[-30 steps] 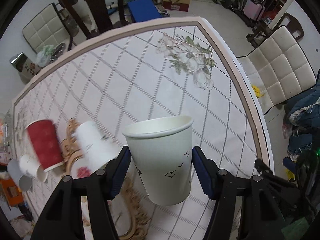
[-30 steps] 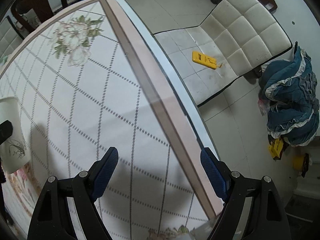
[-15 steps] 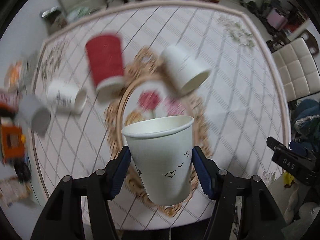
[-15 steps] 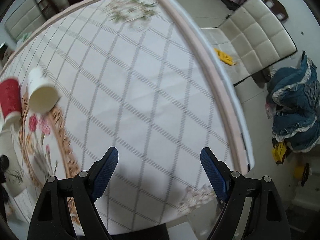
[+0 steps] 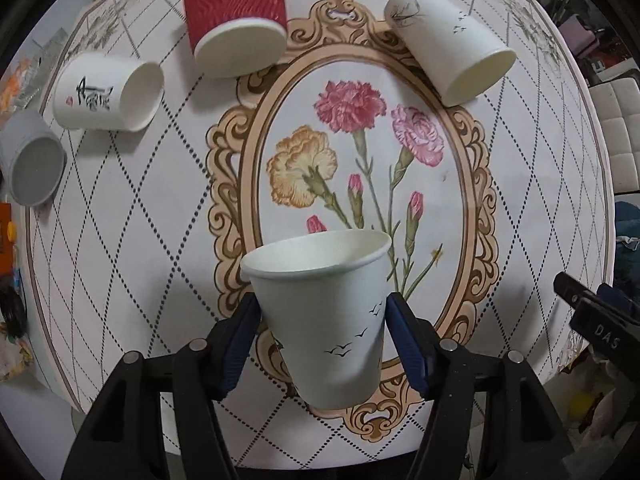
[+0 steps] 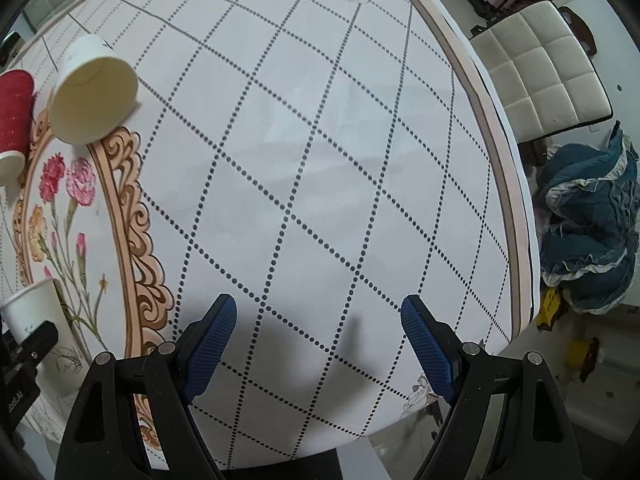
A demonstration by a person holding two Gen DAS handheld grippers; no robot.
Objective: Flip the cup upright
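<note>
My left gripper (image 5: 322, 320) is shut on a white paper cup with small black birds (image 5: 324, 312), mouth up, held above the near end of the oval flower print on the table. The same cup shows at the left edge of the right wrist view (image 6: 36, 320). My right gripper (image 6: 318, 324) is open and empty over the table's right side. It shows at the right edge of the left wrist view (image 5: 592, 320).
On the flowered tablecloth (image 5: 140, 240) lie a red ribbed cup (image 5: 236, 12), a white bird cup (image 5: 448, 40), a white cup with black script (image 5: 108, 92) and a grey cup (image 5: 30, 164), all on their sides. A white chair (image 6: 540, 68) and blue clothes (image 6: 588, 232) are beyond the table's right edge.
My left gripper, still holding the cup, has swung from the table's far right part back toward the middle and now looks down on the oval print. My right gripper has pulled back and stays open.
</note>
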